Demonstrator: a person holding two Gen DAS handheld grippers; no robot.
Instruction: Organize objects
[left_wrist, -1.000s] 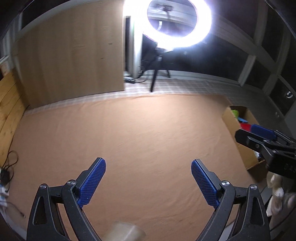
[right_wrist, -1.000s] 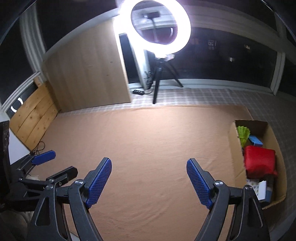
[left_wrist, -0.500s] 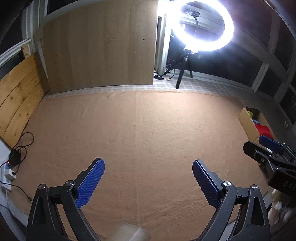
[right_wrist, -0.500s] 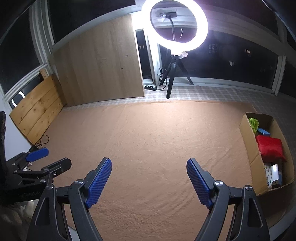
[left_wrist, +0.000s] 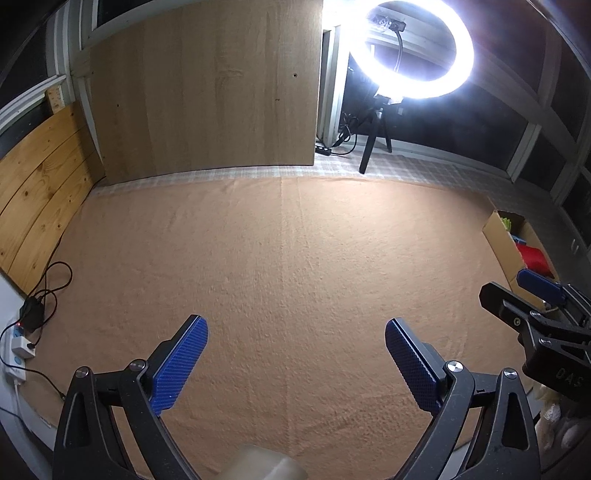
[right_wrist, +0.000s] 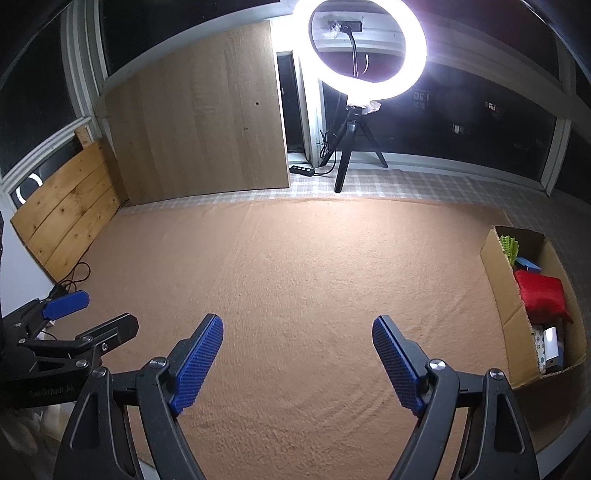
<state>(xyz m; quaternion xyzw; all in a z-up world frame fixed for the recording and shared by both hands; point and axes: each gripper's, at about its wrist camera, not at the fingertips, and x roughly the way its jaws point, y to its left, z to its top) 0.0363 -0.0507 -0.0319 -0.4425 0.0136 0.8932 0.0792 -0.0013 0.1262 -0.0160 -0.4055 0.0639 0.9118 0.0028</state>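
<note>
We note the left tool (left_wrist: 295, 354) spread wide with nothing between its blue ribbed pads (left_wrist: 181, 365), angled down over the tan carpet (left_wrist: 288, 258). The right tool (right_wrist: 297, 354) is likewise spread wide and holds nothing; its pads (right_wrist: 197, 363) hang above bare carpet. From the right wrist view the left tool appears at the lower left edge; from the left wrist view the right tool appears at the far right edge, so the two sit side by side and apart.

The task's things lie in an open cardboard box (right_wrist: 498, 291) at the right edge of the carpet, well apart from both tools. Inside we see a red pouch (right_wrist: 541, 299) near the middle, a green ribbed item (right_wrist: 508, 247) and a blue block (right_wrist: 526, 264) at the far end, and a few small packets (right_wrist: 550, 347) at the near end; we cannot tell what those are.

Beyond the carpet: a lit ring light (right_wrist: 360, 51) on a black tripod (right_wrist: 347, 147) standing on checked flooring, a tall light wood panel (right_wrist: 199, 136) leaning upright, and a pine board (right_wrist: 66, 218) at the left. A power strip with cables (left_wrist: 22, 332) lies at the carpet's left edge. A pale blurred object (left_wrist: 266, 463) sits at the bottom of the left wrist view; we cannot identify it.
</note>
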